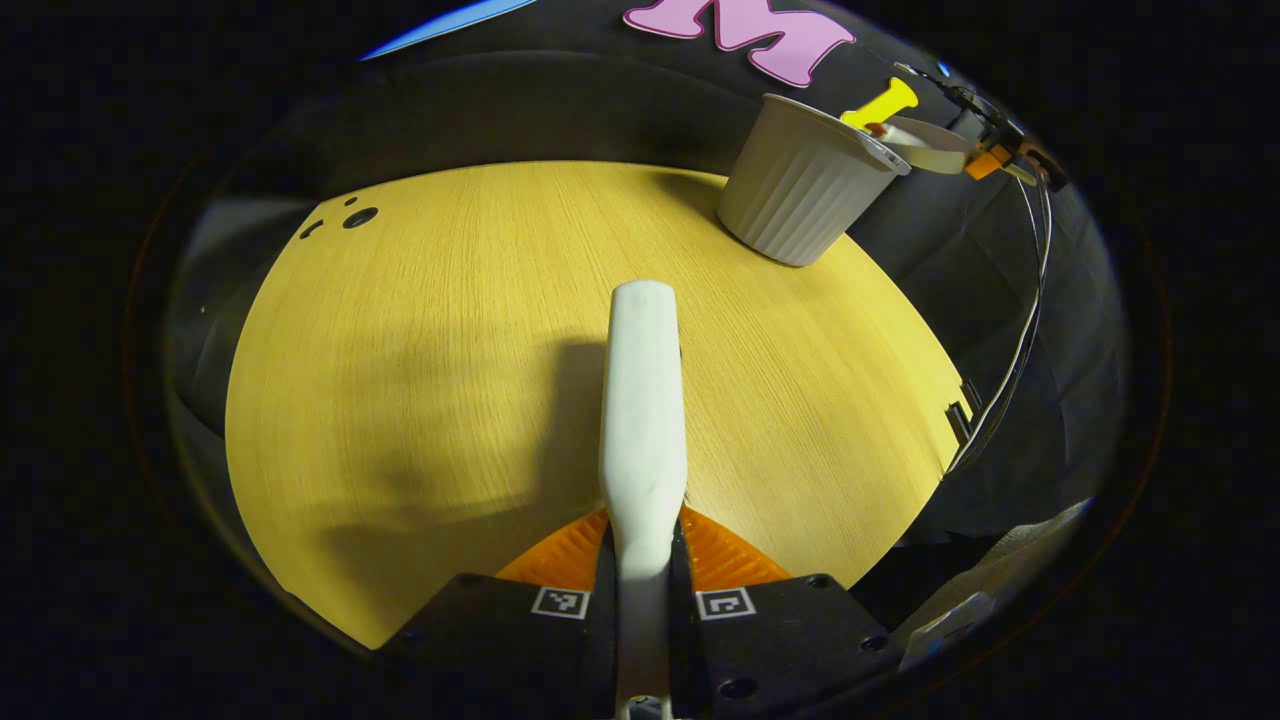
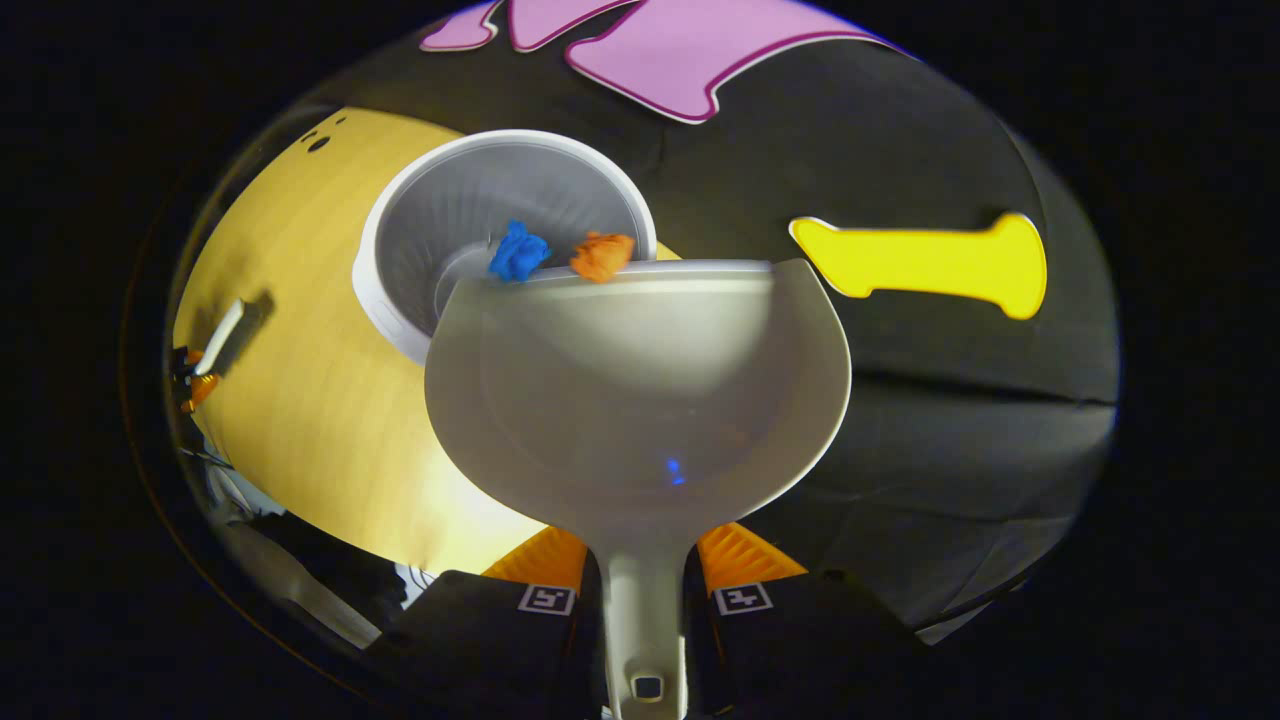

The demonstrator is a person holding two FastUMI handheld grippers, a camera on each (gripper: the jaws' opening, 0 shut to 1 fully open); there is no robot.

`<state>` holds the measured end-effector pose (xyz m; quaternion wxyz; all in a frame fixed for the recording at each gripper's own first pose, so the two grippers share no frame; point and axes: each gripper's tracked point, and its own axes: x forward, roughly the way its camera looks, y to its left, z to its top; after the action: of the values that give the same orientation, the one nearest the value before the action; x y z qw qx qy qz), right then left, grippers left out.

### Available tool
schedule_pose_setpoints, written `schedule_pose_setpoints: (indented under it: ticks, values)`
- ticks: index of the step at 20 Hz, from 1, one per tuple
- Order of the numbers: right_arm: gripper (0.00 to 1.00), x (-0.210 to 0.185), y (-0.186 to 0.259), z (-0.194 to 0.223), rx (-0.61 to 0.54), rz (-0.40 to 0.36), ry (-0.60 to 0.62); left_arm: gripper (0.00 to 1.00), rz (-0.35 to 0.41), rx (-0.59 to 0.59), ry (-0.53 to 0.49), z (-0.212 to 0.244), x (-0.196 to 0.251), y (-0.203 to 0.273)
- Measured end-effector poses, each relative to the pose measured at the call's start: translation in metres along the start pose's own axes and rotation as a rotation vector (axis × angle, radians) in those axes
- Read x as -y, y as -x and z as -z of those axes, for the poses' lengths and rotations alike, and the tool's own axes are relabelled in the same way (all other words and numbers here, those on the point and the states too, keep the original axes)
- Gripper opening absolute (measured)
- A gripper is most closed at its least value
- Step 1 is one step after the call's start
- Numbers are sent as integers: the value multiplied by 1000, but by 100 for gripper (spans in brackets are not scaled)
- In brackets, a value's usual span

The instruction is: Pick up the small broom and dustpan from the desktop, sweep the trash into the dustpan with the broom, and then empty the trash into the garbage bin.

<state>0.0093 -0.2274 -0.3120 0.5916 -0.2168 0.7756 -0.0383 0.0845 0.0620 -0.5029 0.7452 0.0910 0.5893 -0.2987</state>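
Clamped between both fingers of the left gripper (image 1: 641, 585), the small broom (image 1: 642, 400) juts forward in the left gripper view, its white handle end-on above the wooden desktop (image 1: 420, 340). Wide bare wood lies ahead and to the left, out to the curved far edge, where a few dark holes (image 1: 352, 216) sit. The ribbed white garbage bin (image 1: 800, 180) stands at the far right, close to the table's edge.

Beyond the bin, the same view catches the dustpan's lip and the other gripper, small and far off. In the right gripper view, the right gripper (image 2: 645, 590) is closed on the handle of the dustpan (image 2: 640, 380), both fingers pressing it. The pan is tipped toward the garbage bin (image 2: 500, 215), its front lip over the bin's open mouth. A blue crumpled scrap (image 2: 518, 252) and an orange crumpled scrap (image 2: 602, 255) sit at that lip, above the bin's inside. At far left there, the broom appears tiny over the desktop (image 2: 300, 400).
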Motion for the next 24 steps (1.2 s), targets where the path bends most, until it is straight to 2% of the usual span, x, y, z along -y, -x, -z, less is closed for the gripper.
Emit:
schedule_pose_setpoints:
  ticks: [3, 4, 5, 7, 10, 11, 15, 17, 19, 24]
  values:
    - [35, -3, 5, -5, -17, -11, 10, 24, 0, 7, 12, 1, 1, -1]
    - [39, -1, 3, -6, -13, -7, 13, 24, -1, 11, 13, -1, 1, -1]
    - [35, -1, 4, -6, -4, -6, 14, 24, -1, 13, 15, -1, 1, -2]
    - [36, 0, 3, -6, 27, -19, -12, 24, -7, 14, 13, -2, 0, -2]
    - [38, -8, 7, -9, 110, -94, -141, 24, -33, 15, 16, -5, -2, 0]
    - [36, -11, 12, -9, 144, -127, -183, 24, -45, 15, 21, -6, -3, 0]
    - [35, -25, 44, 3, 294, -212, -257, 25, -79, 9, 37, -6, -8, 4]
    - [38, -37, 59, 10, 365, -240, -249, 24, -92, 3, 41, -5, -11, 3]
    - [36, -57, 76, 21, 422, -262, -214, 24, -108, 0, 44, -6, -13, 2]
    - [36, -142, 105, 53, 476, -370, -88, 25, -154, -18, 44, -7, -19, -2]
